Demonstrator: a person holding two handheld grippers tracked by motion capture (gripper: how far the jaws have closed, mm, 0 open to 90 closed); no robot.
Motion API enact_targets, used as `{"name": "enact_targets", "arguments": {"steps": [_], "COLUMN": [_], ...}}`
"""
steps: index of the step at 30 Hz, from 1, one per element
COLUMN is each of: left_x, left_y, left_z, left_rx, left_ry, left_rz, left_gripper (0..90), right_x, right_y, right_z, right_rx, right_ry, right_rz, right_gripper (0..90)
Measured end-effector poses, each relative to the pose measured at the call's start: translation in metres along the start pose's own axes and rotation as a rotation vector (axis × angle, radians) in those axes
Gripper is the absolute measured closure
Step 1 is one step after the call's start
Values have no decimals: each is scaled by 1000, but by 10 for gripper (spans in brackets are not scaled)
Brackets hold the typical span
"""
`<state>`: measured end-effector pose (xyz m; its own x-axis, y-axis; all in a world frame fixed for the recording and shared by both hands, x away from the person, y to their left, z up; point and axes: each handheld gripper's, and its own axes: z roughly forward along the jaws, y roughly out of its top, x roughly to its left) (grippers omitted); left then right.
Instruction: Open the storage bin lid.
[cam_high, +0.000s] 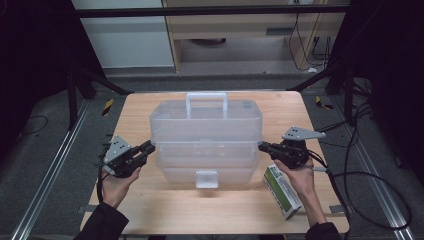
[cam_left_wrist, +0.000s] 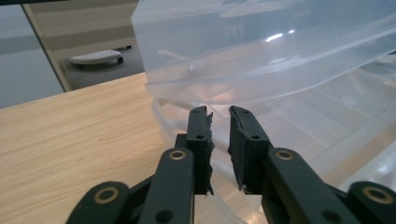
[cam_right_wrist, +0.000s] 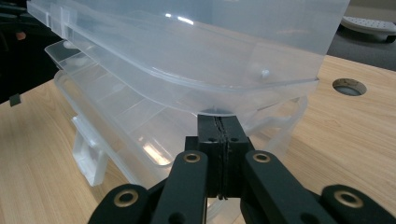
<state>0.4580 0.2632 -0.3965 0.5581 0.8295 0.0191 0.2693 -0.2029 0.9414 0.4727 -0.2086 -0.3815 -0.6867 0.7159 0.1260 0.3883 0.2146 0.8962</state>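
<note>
- Setting first: a light wooden tabletop (cam_high: 150, 200) in a dim room with dark frames on both sides, grey floor all round, cables trailing off at the right.
- Nearest the person, by the near right corner, a green and white carton (cam_high: 283, 192) lies flat just under the right hand. Nobody's touching it; my guess is it's parked there waiting to go into the box.
- Right gripper (cam_high: 262, 146) is at the right end of the clear plastic storage box (cam_high: 206, 135), with its jaws pressed together tip to tip. In the right gripper view the tips sit just under the lid's edge (cam_right_wrist: 261, 93), touching or nearly so. Looks like it's propping or steadying the lid rather than pinching anything.
- Left gripper (cam_high: 149, 145) mirrors it at the box's left end. Jaws are a narrow gap apart with nothing clamped between them; the tips sit right at the seam below the lid.
- The box sits mid-table, lid tilted partly up, front latch (cam_high: 206, 179) facing the near edge, handle (cam_high: 206, 102) toward the far edge.
- Beyond the table: a white panel and a wooden cabinet.
</note>
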Motion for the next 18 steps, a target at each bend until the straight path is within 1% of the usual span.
{"name": "enact_targets", "arguments": {"steps": [4, 9, 12, 16, 18], "left_x": [2, 0, 0, -1, -2], "left_y": [-3, 1, 6, 12, 13], "left_z": [2, 5, 10, 18, 21], "left_rx": [11, 2, -12, -9, -13], "left_ry": [31, 42, 42, 43, 43], "left_rz": [11, 28, 36, 59, 61], "left_gripper": [693, 600, 585, 579, 573], "right_x": [0, 0, 0, 1, 2], "right_y": [0, 0, 0, 1, 2], "right_z": [0, 0, 1, 0, -1], "right_rx": [2, 3, 6, -1, -2], "right_ry": [-1, -2, -3, 0, 0], "right_rz": [-1, -6, -9, -7, -10], "right_gripper": [896, 896, 896, 896, 896]}}
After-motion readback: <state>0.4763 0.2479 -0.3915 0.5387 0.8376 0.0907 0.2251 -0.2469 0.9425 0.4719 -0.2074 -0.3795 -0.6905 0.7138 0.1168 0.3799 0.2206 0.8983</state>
